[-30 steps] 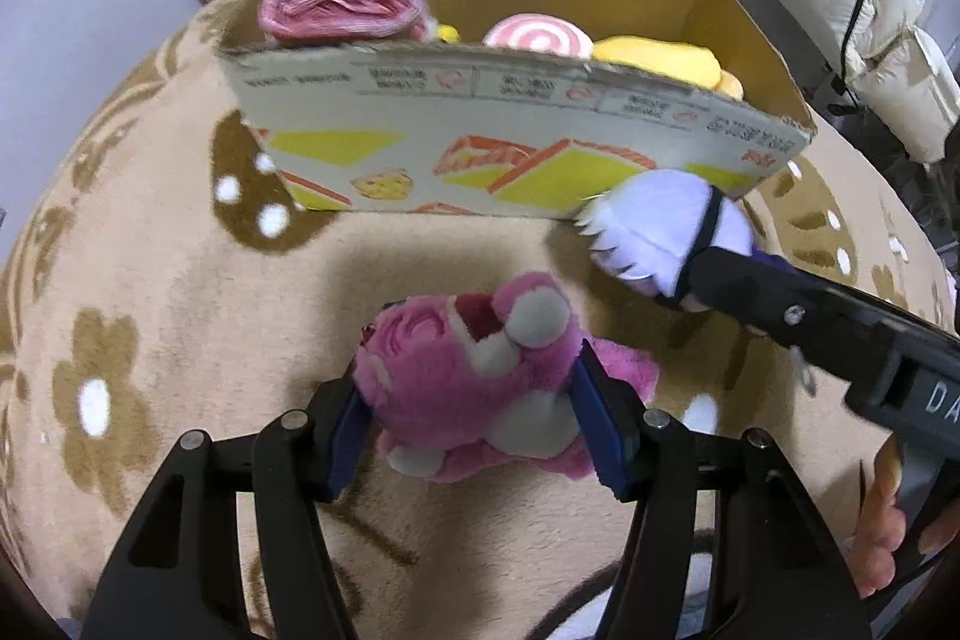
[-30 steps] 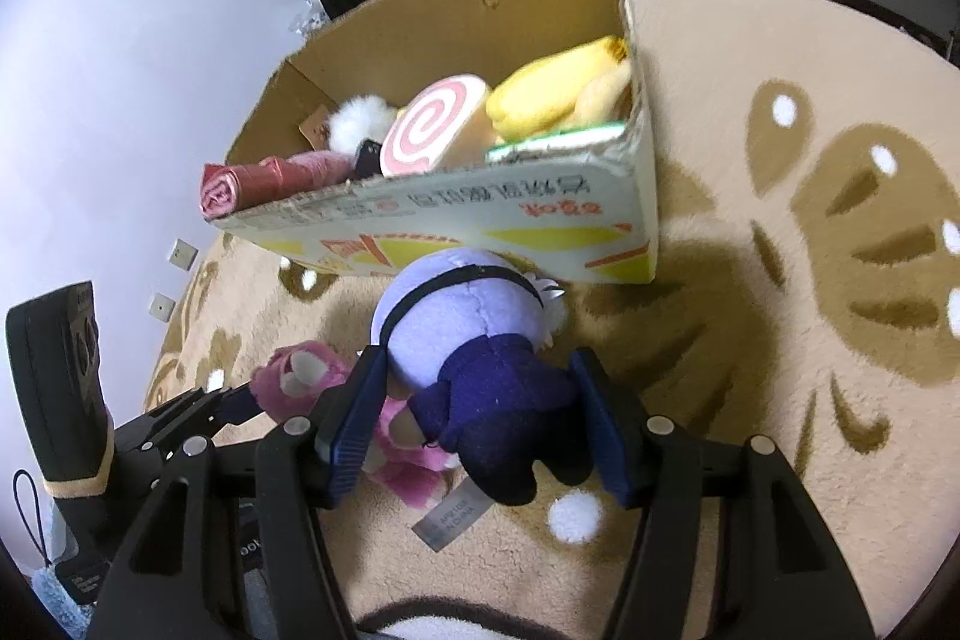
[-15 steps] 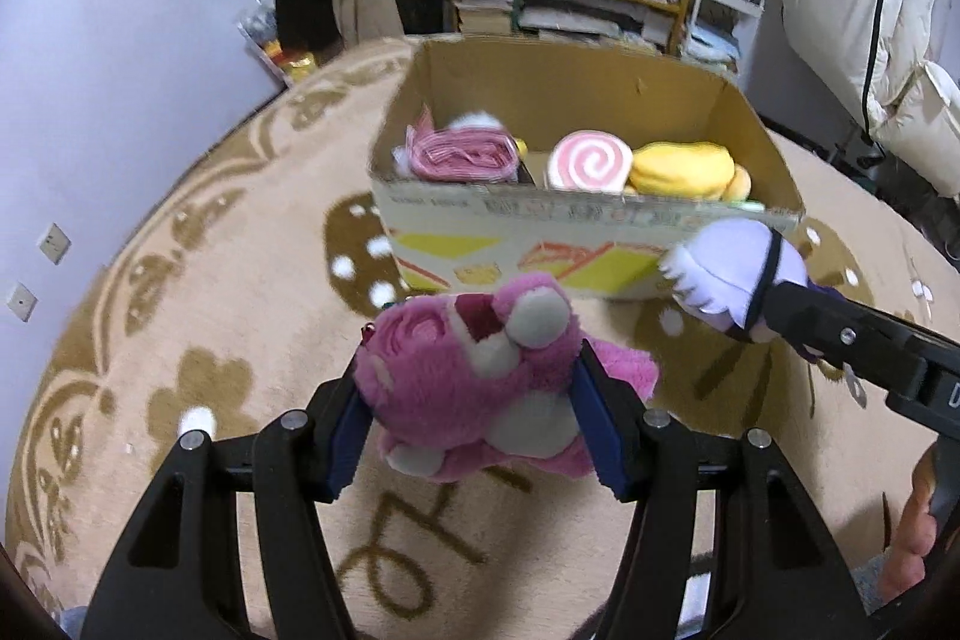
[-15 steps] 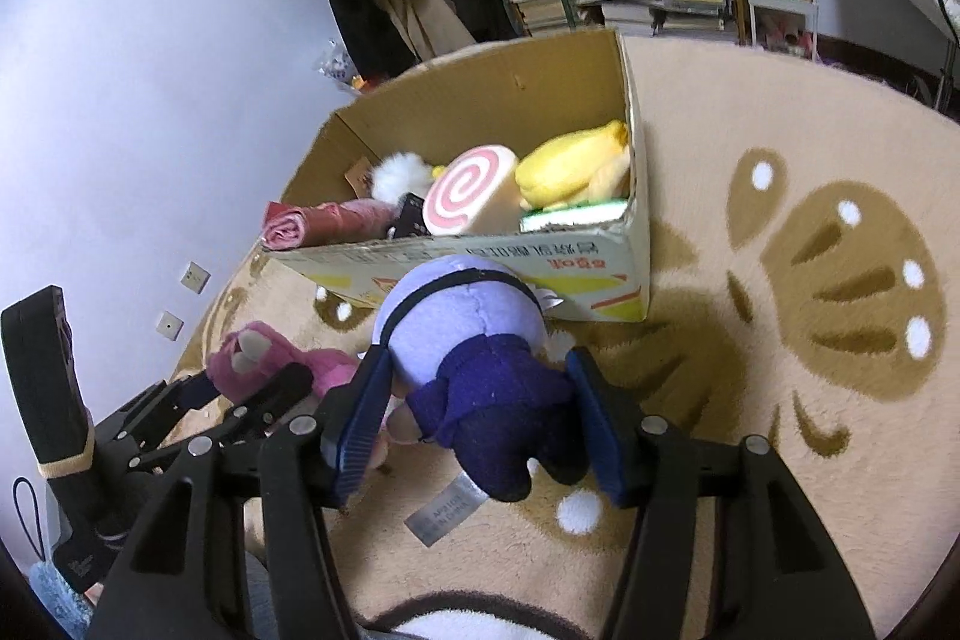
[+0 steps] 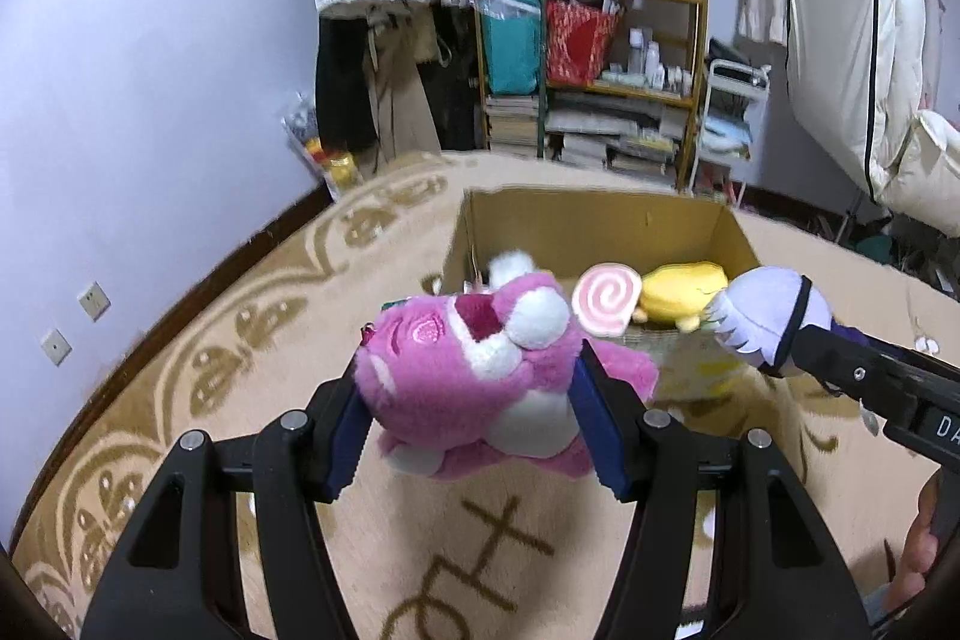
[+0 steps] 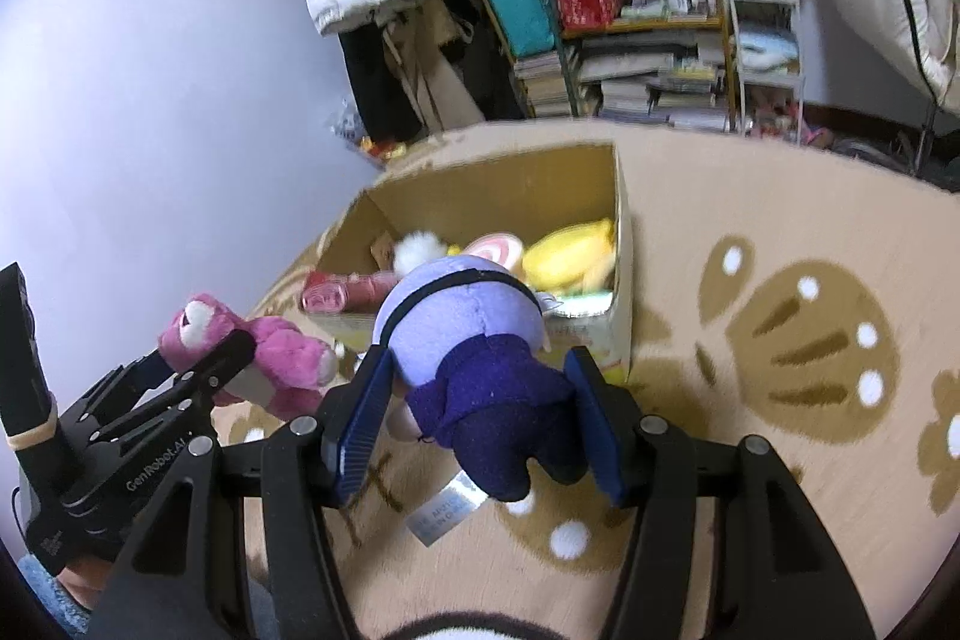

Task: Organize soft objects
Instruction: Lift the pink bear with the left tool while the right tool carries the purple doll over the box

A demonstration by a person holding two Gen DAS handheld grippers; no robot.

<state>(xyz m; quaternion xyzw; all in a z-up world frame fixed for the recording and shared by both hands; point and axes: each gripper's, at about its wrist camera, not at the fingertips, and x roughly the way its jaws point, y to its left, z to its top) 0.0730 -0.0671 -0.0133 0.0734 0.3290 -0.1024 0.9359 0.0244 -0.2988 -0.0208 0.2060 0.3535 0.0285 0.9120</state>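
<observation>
My left claw [image 5: 474, 421] pinches the pink plush bear [image 5: 480, 382] off the carpet [image 5: 252, 340], near the cardboard box [image 5: 594, 220] of soft toys; my right claw [image 6: 477, 436] grips the lavender-headed doll [image 6: 480, 340], apparently head first toward the box.

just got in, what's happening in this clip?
A person is tidying plush toys with two tools. The left hand-held gripper is clamped on a pink plush bear, and the right hand-held gripper on a purple plush doll. Both toys hang above the rug, just short of an open cardboard box that already holds a yellow plush, a pink swirl cushion and a pink roll.
</observation>
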